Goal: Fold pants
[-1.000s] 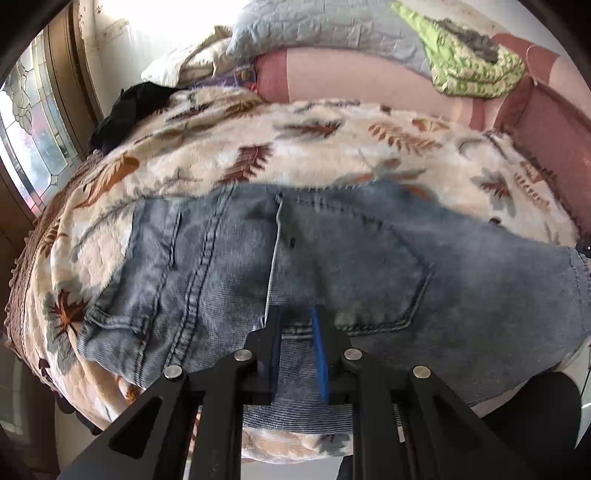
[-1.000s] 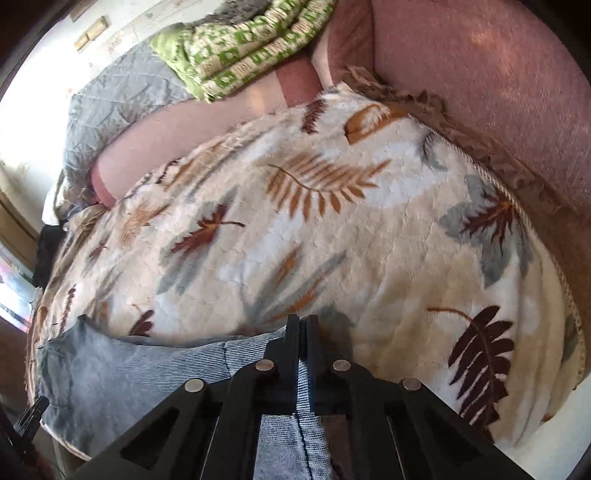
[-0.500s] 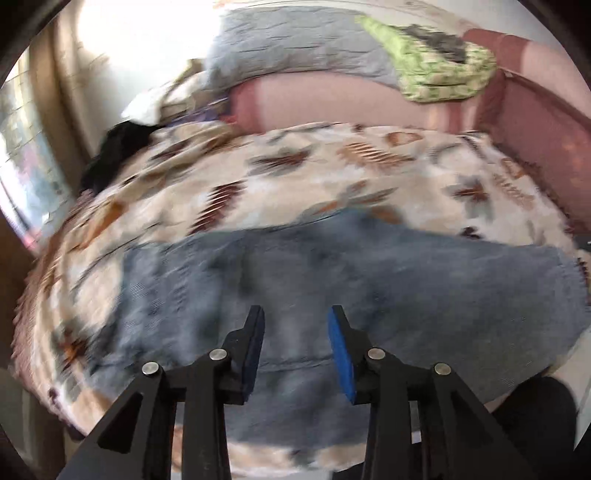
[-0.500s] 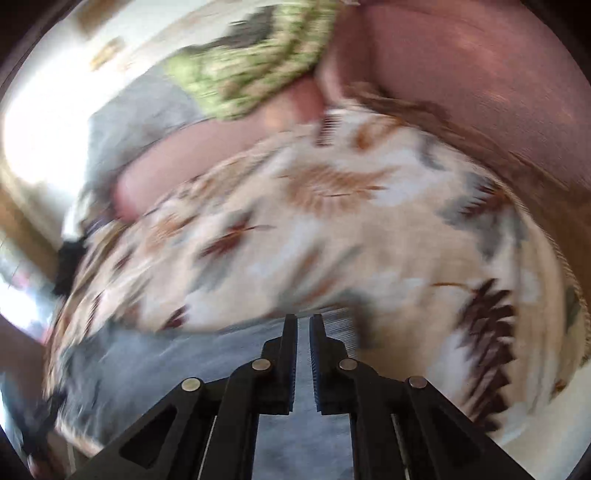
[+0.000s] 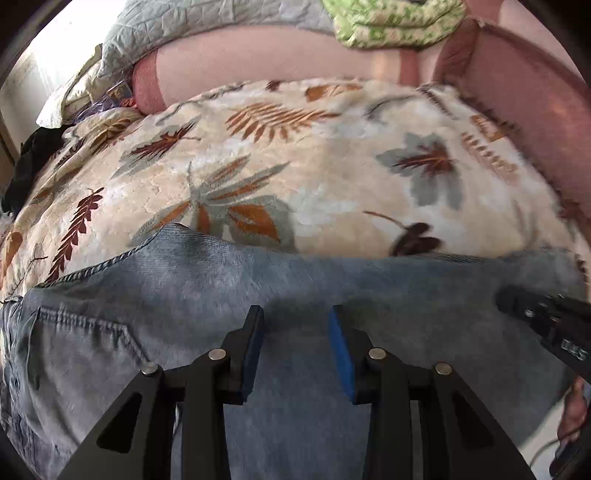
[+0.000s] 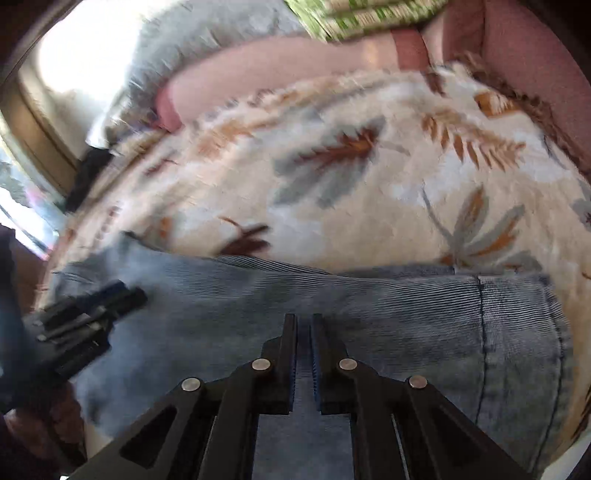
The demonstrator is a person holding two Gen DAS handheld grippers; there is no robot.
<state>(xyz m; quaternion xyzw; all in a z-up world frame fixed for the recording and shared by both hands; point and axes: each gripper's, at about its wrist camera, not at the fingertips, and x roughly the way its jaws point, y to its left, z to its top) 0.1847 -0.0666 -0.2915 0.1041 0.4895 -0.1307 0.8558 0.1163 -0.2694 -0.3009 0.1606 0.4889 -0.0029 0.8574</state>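
The blue denim pants (image 5: 258,295) lie flat across the near part of a leaf-patterned blanket; a back pocket shows at the left and the hemmed leg end (image 6: 517,332) at the right in the right wrist view. My left gripper (image 5: 295,314) is open and empty just above the denim. My right gripper (image 6: 303,321) hovers over the pant leg with its jaws a narrow slit apart and nothing between them. Each gripper shows in the other's view: the right gripper (image 5: 546,325) and the left gripper (image 6: 81,314).
The cream leaf-patterned blanket (image 5: 314,166) covers the sofa seat. A pink sofa back (image 5: 258,55) runs behind it, with a grey quilt (image 5: 203,18) and a green patterned cloth (image 5: 388,22) on top. A dark garment (image 5: 33,158) lies far left. The pink armrest (image 5: 535,110) stands right.
My left gripper let go of the waistband, opened wide and moved right along the pants. My right gripper let go of the leg end and moved left over the leg.
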